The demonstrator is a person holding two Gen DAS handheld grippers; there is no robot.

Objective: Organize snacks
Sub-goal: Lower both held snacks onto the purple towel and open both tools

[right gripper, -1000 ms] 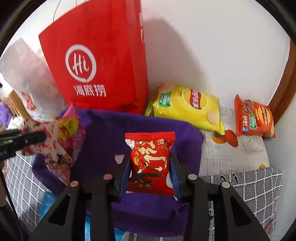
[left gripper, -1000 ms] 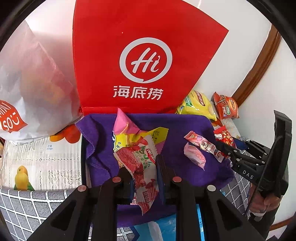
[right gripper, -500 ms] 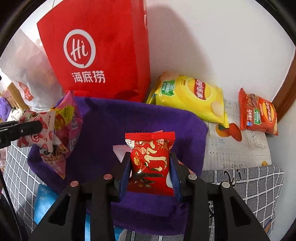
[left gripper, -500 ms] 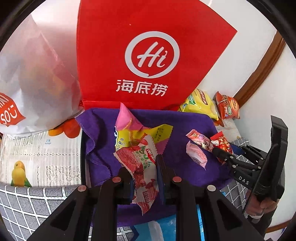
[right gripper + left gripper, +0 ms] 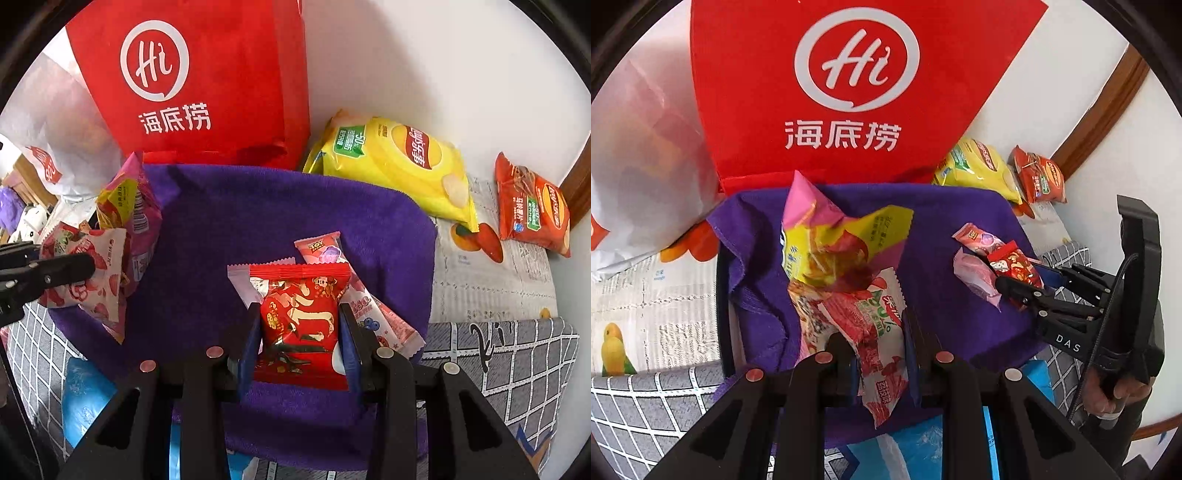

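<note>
Both grippers have come lower toward the purple cloth [image 5: 258, 221] since the earlier frames, and the snacks lying on it now look closer under them.

In the left wrist view the left gripper [image 5: 881, 354] is clamped tight on a white and red strawberry-print packet [image 5: 875, 332]; the packet sticks out past the fingertips on both ends, and its upper part lies against a pink and yellow snack bag [image 5: 834, 236] that stands crumpled just beyond the fingers, over the left part of the cloth.

In the right wrist view the right gripper [image 5: 300, 328] pinches a small red packet [image 5: 301, 314] with gold figures between its blue pads [image 5: 249, 343], jaws partly apart to the packet's width. That packet is held upright, right in front of a pink wrapped bar [image 5: 325, 247] and a pale pink wrapper [image 5: 242, 280], both lying on the cloth's right half; whether it touches them cannot be told.

Farther out, a red tote bag [image 5: 207, 74] printed with a white "Hi" logo stands behind the cloth against the wall, with a translucent white plastic bag [image 5: 639, 140] to its left. A yellow chip bag [image 5: 399, 162] and an orange chip bag [image 5: 532, 210] lie on newspaper-print paper [image 5: 491, 288] to the right. Grey checked fabric [image 5: 517, 365] covers the surface nearer the cameras.
</note>
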